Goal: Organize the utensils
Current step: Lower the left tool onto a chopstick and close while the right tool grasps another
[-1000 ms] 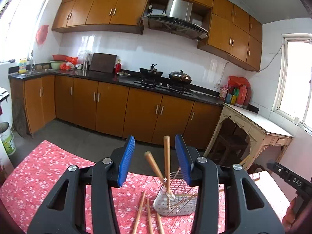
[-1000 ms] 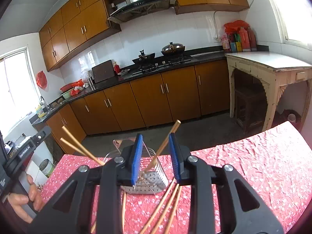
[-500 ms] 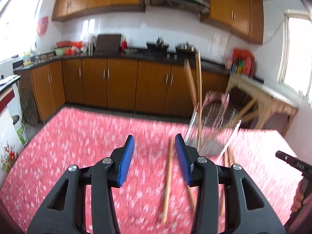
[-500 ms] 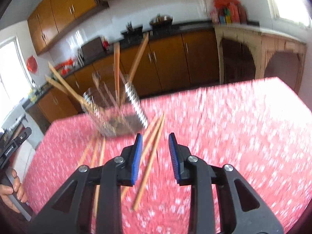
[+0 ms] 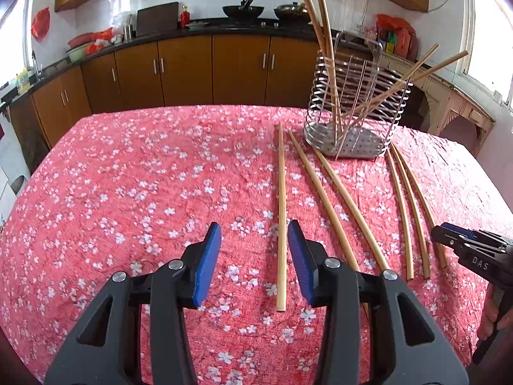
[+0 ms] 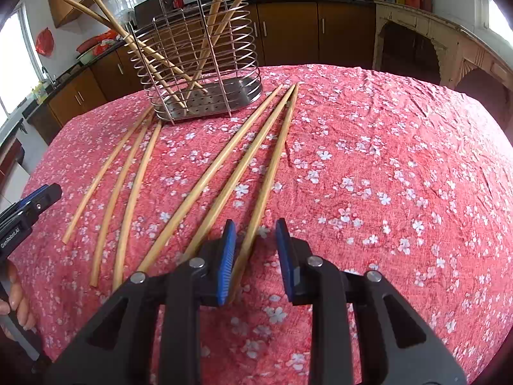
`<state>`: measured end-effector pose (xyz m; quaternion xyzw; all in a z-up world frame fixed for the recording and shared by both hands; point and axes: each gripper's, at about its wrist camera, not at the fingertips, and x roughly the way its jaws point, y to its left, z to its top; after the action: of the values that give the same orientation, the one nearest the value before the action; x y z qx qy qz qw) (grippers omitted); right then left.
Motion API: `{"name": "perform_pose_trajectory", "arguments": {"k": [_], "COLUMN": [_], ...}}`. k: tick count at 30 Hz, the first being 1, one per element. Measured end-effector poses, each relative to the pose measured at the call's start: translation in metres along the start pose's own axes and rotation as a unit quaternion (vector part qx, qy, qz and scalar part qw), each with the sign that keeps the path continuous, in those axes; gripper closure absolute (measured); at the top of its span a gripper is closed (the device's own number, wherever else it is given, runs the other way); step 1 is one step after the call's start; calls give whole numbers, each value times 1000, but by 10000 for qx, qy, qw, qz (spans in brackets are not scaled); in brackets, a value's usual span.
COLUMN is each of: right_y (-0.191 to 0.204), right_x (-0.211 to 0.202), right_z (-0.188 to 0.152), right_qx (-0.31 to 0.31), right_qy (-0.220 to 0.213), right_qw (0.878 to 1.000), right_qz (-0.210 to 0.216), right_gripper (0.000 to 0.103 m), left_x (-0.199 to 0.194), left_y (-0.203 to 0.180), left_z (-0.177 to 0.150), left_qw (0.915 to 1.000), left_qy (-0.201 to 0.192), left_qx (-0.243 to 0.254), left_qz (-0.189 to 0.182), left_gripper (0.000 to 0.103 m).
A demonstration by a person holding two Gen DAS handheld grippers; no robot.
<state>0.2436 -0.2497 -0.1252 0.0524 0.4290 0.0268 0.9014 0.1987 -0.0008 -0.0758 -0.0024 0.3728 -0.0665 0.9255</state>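
Observation:
A wire utensil holder (image 5: 352, 109) (image 6: 205, 64) stands at the far side of the red floral tablecloth (image 5: 144, 176), with several chopsticks leaning in it. Several more lie loose on the cloth in front of it. My left gripper (image 5: 253, 224) hangs open low over the leftmost loose chopstick (image 5: 281, 192), which runs between the jaws near the right pad without contact. My right gripper (image 6: 255, 223) is open over the rightmost chopstick (image 6: 272, 166), which passes close beside its left pad. Each gripper's tip shows at the edge of the other's view: the right gripper (image 5: 449, 234) and the left gripper (image 6: 41, 195).
Two chopsticks (image 5: 330, 192) lie just right of the left gripper's one, and three curved ones (image 5: 410, 208) lie further right. Brown kitchen cabinets (image 5: 186, 64) stand behind the table and a pale side table (image 5: 455, 102) at the right. A person's hand (image 6: 16, 301) holds the left gripper.
Both grippers have come down and tipped toward the table, so the loose chopsticks now lie under and between the jaws. The jaw widths look unchanged. The holder has not moved.

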Motion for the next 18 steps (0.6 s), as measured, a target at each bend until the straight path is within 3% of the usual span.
{"name": "perform_pose_trajectory", "arguments": {"k": [2,5,9,14,18], "right_y": [1,-1,-14,-67,-78], "right_x": [1,3,8,11,12], "right_z": [1,2,10,21,23], "right_qx": [-67,-161,-38,902,893], "right_qy": [-5,-45,-56,-72,-42], "right_qw": [9999,9994,9990,9935,9940], "right_qz": [-86,-317,-436,-685,-633], "right_gripper": [78,93,95,95,96], "left_x": [3,5,9,13,20], "left_y": [-1,-3,-6,-10,-14], "left_z": [-1,-1,-1,-4,-4], "left_qw": [10000,9999,9998,9994,9990], "left_qy": [52,95,178,293,388], "left_qx": [-3,47,86,137,194], "left_qz": [-22,-28,-58,-111,-129], "left_gripper": [60,60,60,60,60]}}
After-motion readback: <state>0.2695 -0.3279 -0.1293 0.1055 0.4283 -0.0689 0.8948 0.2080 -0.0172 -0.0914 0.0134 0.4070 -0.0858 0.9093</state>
